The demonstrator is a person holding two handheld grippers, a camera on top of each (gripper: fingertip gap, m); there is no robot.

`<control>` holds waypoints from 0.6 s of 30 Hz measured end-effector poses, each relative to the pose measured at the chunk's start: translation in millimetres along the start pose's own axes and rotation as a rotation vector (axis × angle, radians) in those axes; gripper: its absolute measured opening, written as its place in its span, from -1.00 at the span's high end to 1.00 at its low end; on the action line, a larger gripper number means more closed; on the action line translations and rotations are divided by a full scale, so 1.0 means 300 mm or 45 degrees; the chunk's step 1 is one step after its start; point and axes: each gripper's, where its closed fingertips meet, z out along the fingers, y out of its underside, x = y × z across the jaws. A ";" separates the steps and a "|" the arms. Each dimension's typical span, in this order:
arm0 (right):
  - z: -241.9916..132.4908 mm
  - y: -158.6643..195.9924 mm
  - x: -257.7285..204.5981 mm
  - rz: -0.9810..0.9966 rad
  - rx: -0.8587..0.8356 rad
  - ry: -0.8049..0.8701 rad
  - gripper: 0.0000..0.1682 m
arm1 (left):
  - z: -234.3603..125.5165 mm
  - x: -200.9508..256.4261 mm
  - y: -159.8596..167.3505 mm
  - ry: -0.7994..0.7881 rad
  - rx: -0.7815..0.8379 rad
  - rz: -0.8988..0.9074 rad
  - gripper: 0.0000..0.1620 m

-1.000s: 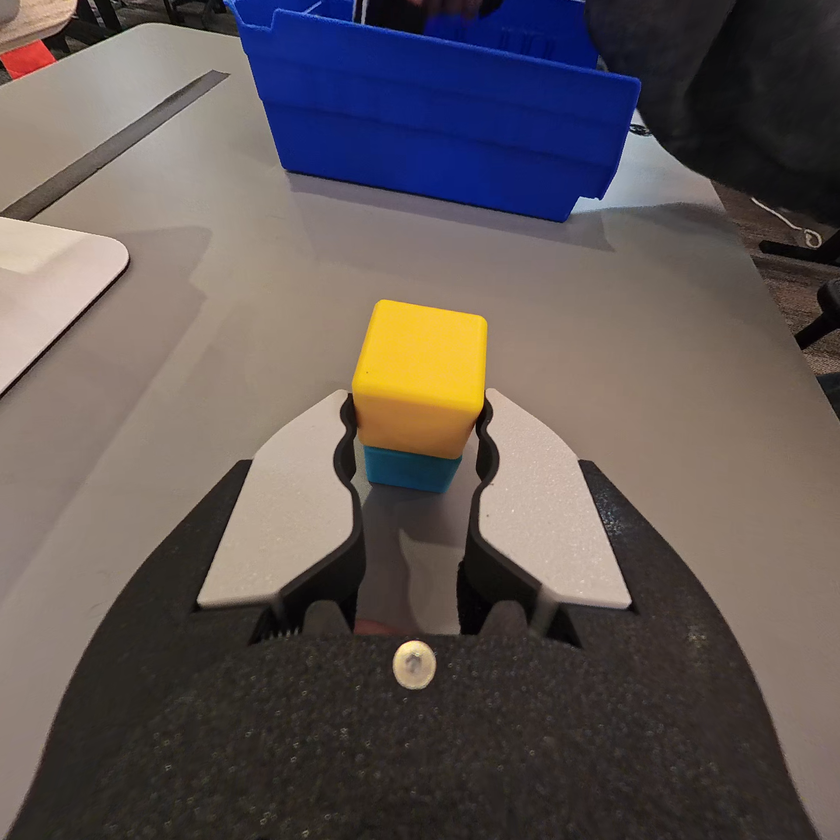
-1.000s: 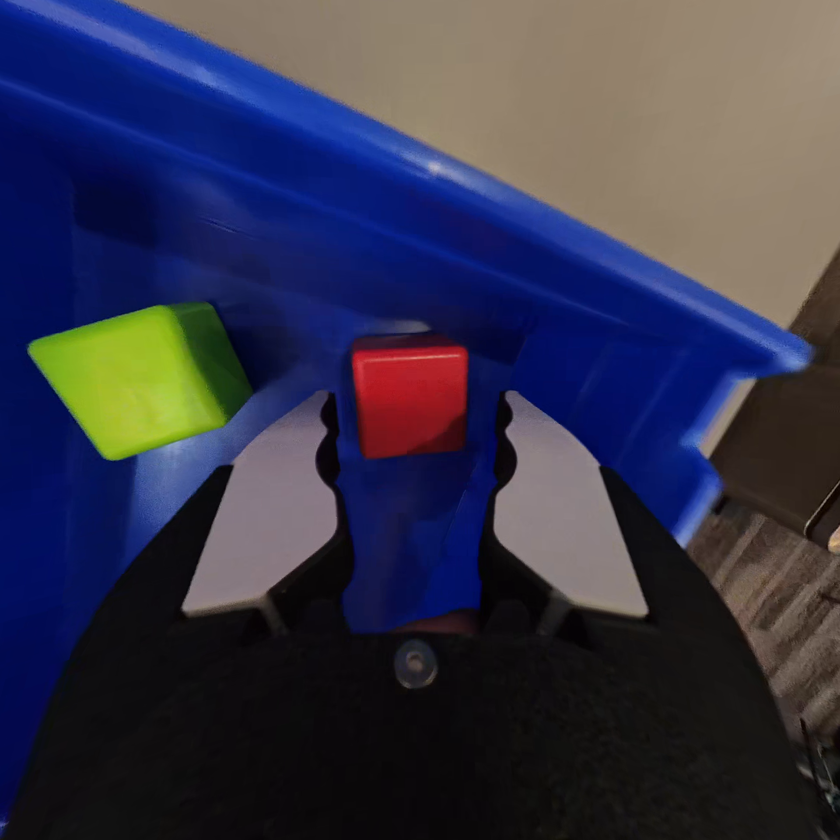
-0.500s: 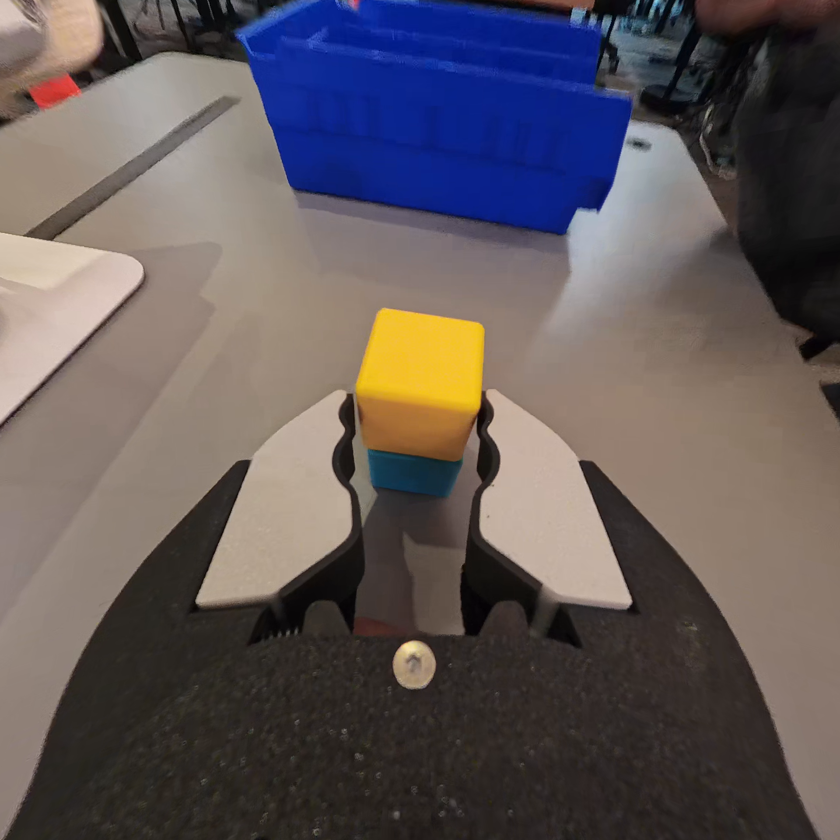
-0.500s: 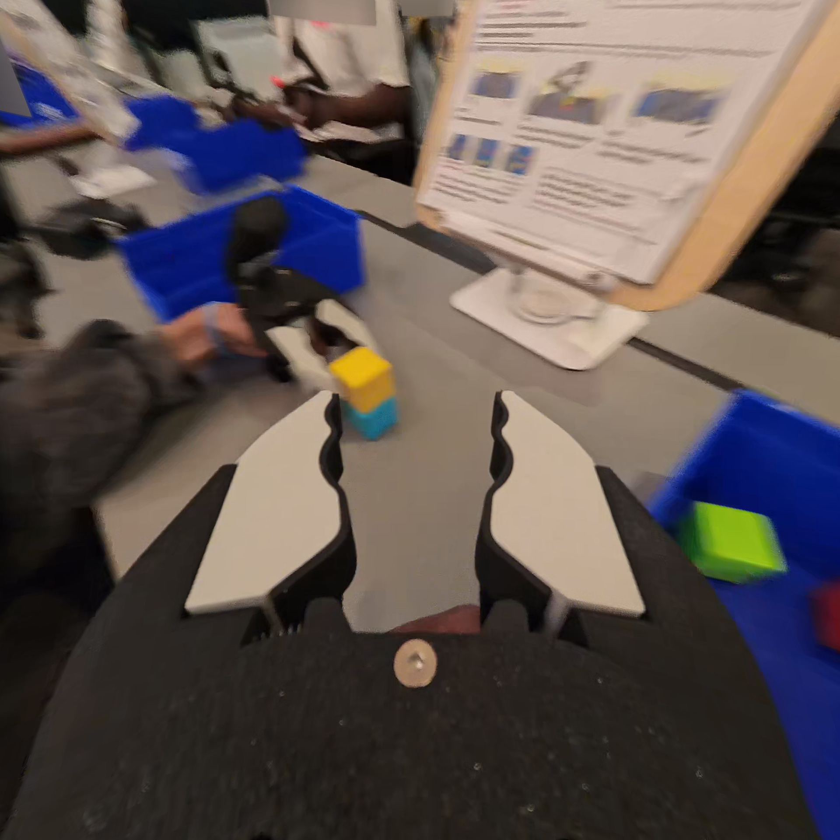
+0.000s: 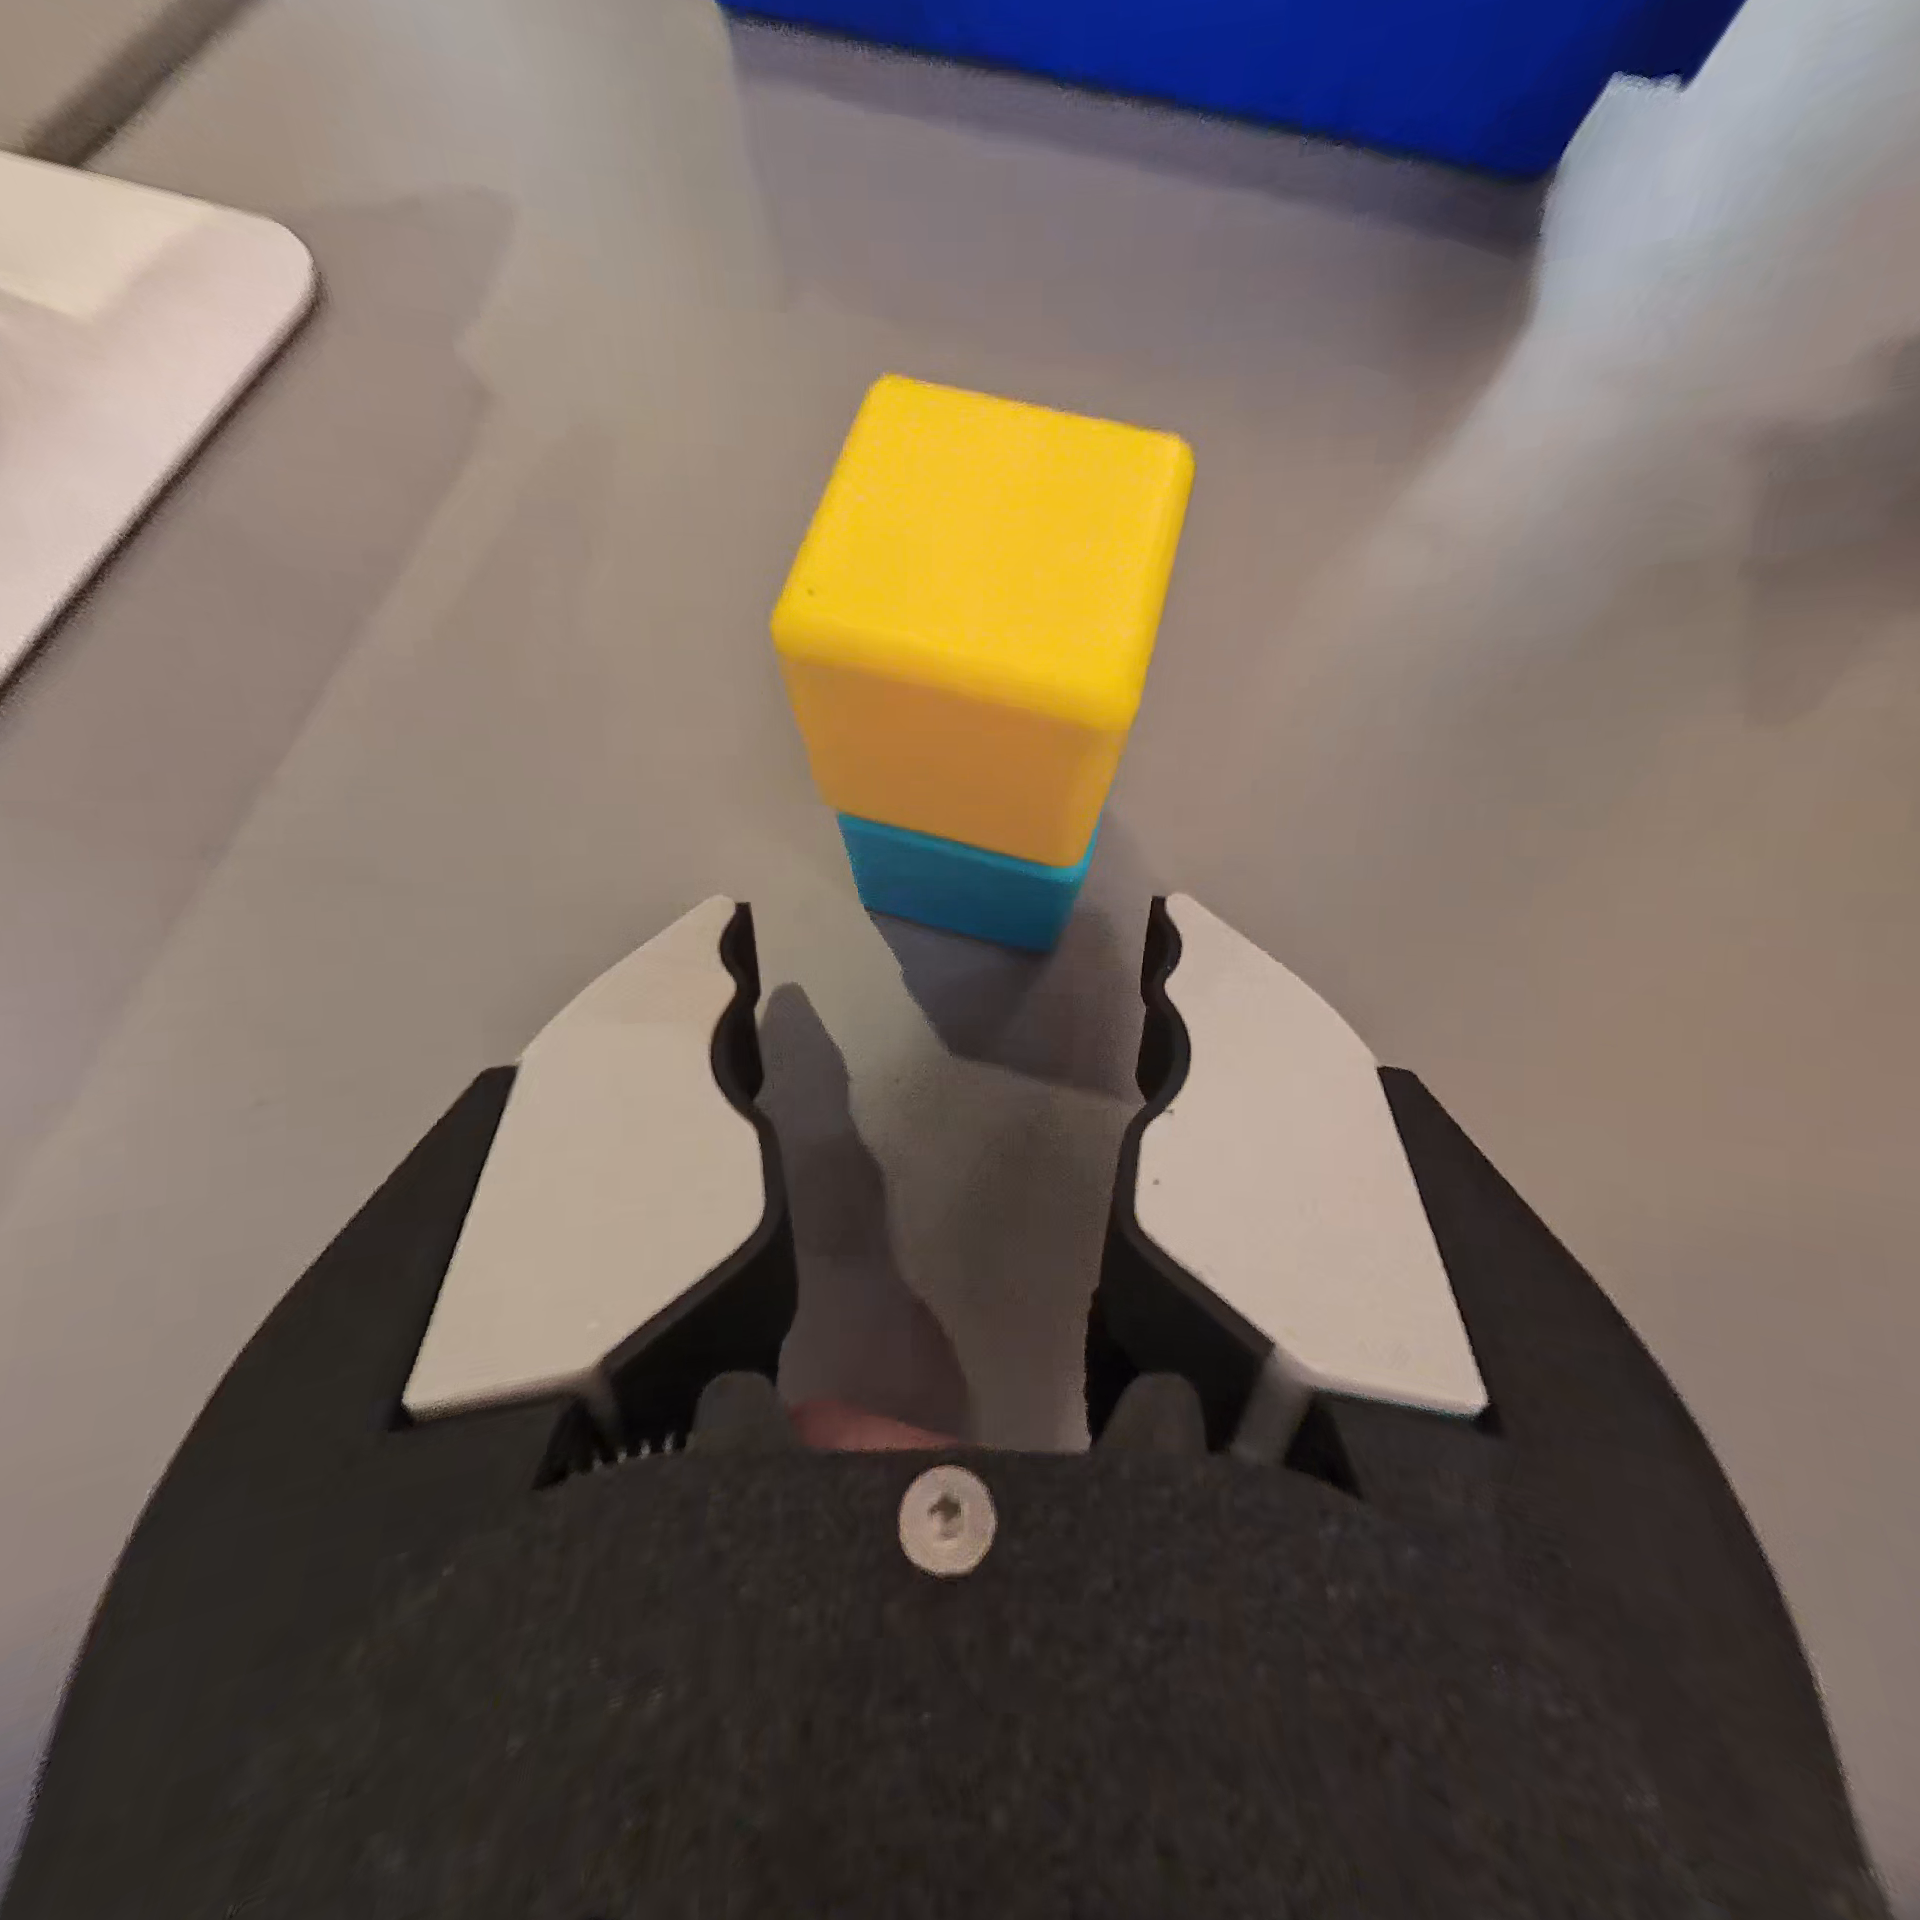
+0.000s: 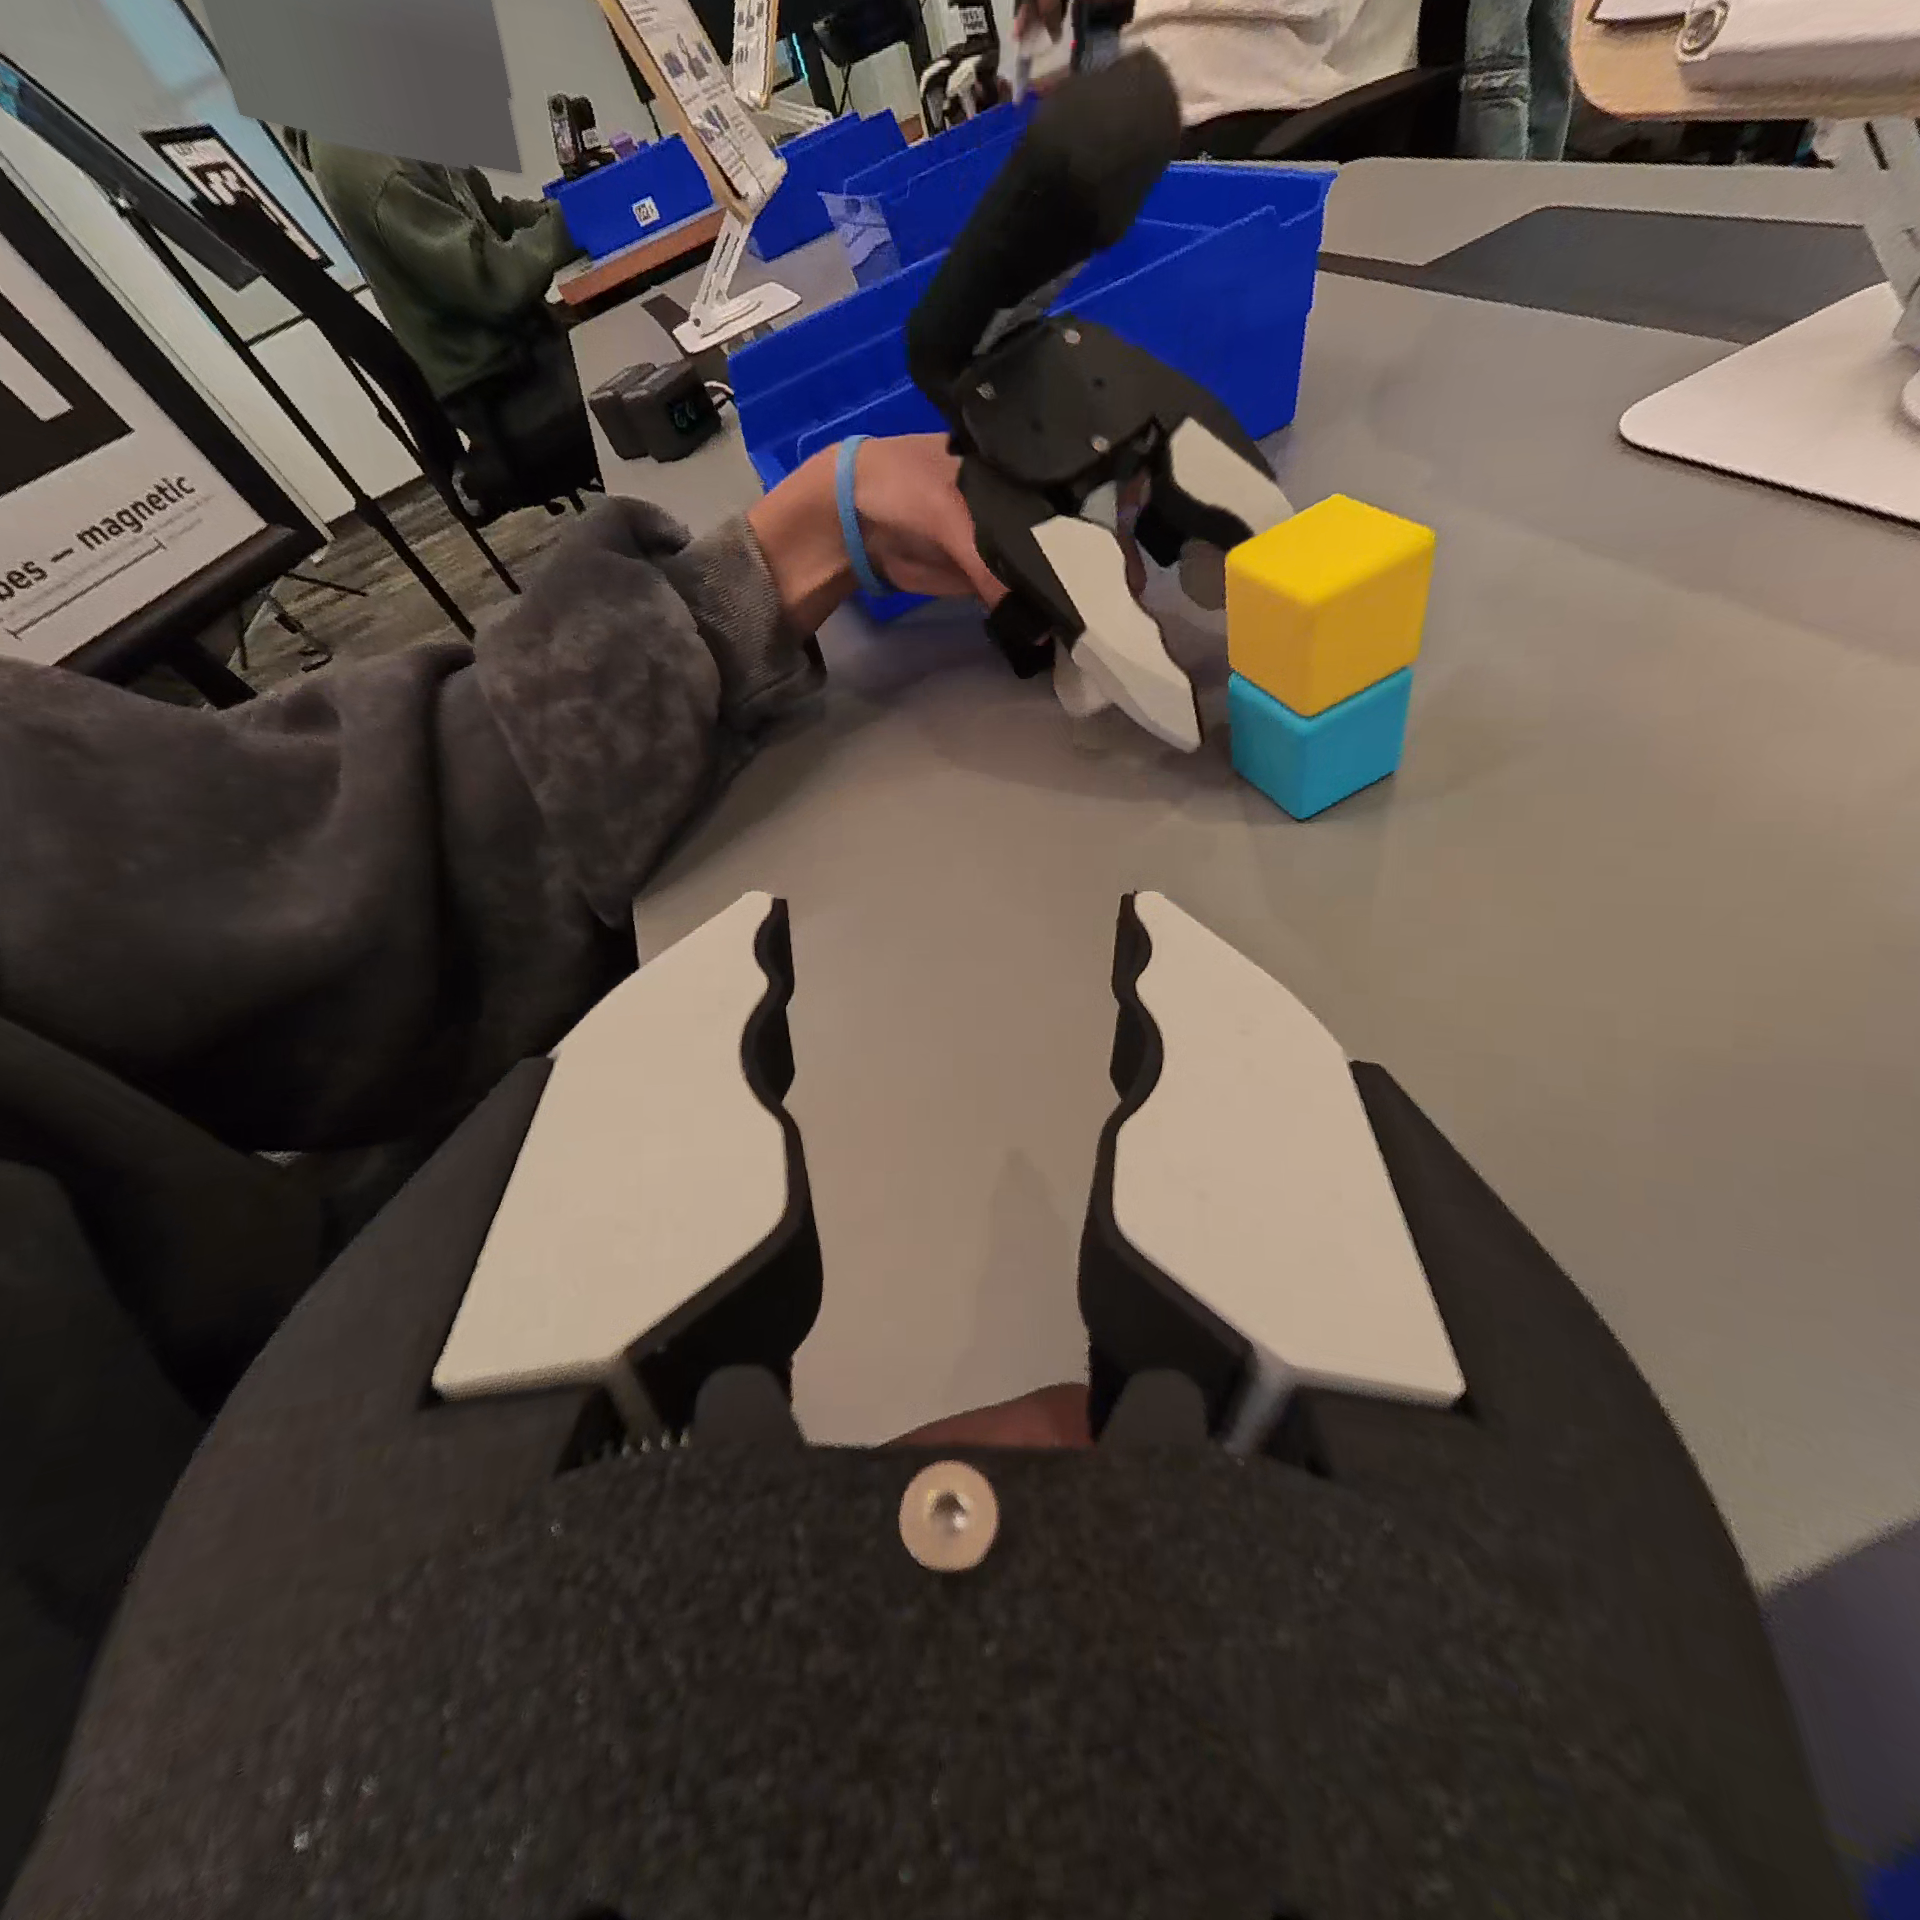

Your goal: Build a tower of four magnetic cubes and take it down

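Observation:
A yellow cube stands on a teal cube on the grey table. My left gripper is open and empty, its fingertips just short of the teal cube, one on each side. In the right wrist view the same stack, the yellow cube on the teal cube, stands ahead and to the right, with the left gripper open beside it on its left. My right gripper is open and empty, low over the bare table, well short of the stack.
A blue bin stands behind the stack and also shows in the left wrist view. A white stand base is at the far right, and at the left in the left wrist view. A grey sleeve lies along the left.
My left gripper opened wider and drew back from the stack. My right gripper left the blue bin without the red cube and swung round over the table to face the stack.

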 end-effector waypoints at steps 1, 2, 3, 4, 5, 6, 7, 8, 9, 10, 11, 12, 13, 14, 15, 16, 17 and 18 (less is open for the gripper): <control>-0.004 -0.003 -0.004 0.000 0.002 -0.010 0.30 | 0.015 0.000 0.011 0.014 -0.030 0.001 0.13; -0.008 -0.005 -0.005 0.001 0.006 -0.017 0.30 | 0.028 -0.001 0.018 0.025 -0.063 0.003 0.11; -0.012 -0.007 -0.004 0.000 0.008 -0.020 0.30 | 0.038 -0.002 0.019 0.036 -0.082 0.010 0.11; -0.015 -0.008 -0.003 0.000 0.011 -0.023 0.30 | 0.047 -0.002 0.013 0.045 -0.084 0.024 0.12; -0.017 -0.009 -0.002 0.003 0.013 -0.030 0.30 | 0.056 -0.002 0.004 0.053 -0.080 0.035 0.13; -0.019 -0.009 -0.001 0.006 0.014 -0.033 0.30 | 0.065 -0.004 -0.004 0.059 -0.077 0.039 0.14; -0.021 -0.009 0.002 0.008 0.014 -0.030 0.31 | 0.072 -0.005 -0.010 0.067 -0.077 0.039 0.19; -0.023 -0.007 0.005 0.011 0.013 -0.028 0.31 | 0.078 -0.002 -0.012 0.083 -0.082 0.040 0.24; -0.024 -0.006 0.006 0.014 0.011 -0.029 0.31 | 0.081 0.005 -0.010 0.104 -0.093 0.043 0.37; -0.025 -0.005 0.006 0.014 0.012 -0.030 0.31 | 0.083 0.006 -0.007 0.110 -0.100 0.043 0.37; -0.026 -0.005 0.008 0.015 0.014 -0.028 0.31 | 0.083 0.008 -0.006 0.113 -0.101 0.045 0.38; -0.025 -0.005 0.010 0.020 0.015 -0.028 0.32 | 0.082 0.011 -0.006 0.118 -0.100 0.054 0.38; -0.024 -0.005 0.011 0.022 0.016 -0.029 0.32 | 0.082 0.015 -0.006 0.120 -0.099 0.064 0.38; -0.022 -0.006 0.015 0.023 0.019 -0.025 0.33 | 0.080 0.018 -0.005 0.123 -0.097 0.072 0.38; -0.021 -0.006 0.020 0.026 0.021 -0.015 0.33 | 0.077 0.022 -0.006 0.131 -0.089 0.077 0.38; -0.018 -0.005 0.025 0.029 0.022 -0.007 0.33 | 0.071 0.026 -0.011 0.141 -0.072 0.073 0.38; -0.016 -0.004 0.031 0.029 0.020 0.003 0.33 | 0.061 0.026 -0.020 0.144 -0.048 0.061 0.38; -0.015 -0.004 0.041 0.025 0.016 0.027 0.33 | 0.047 0.021 -0.032 0.139 -0.020 0.048 0.39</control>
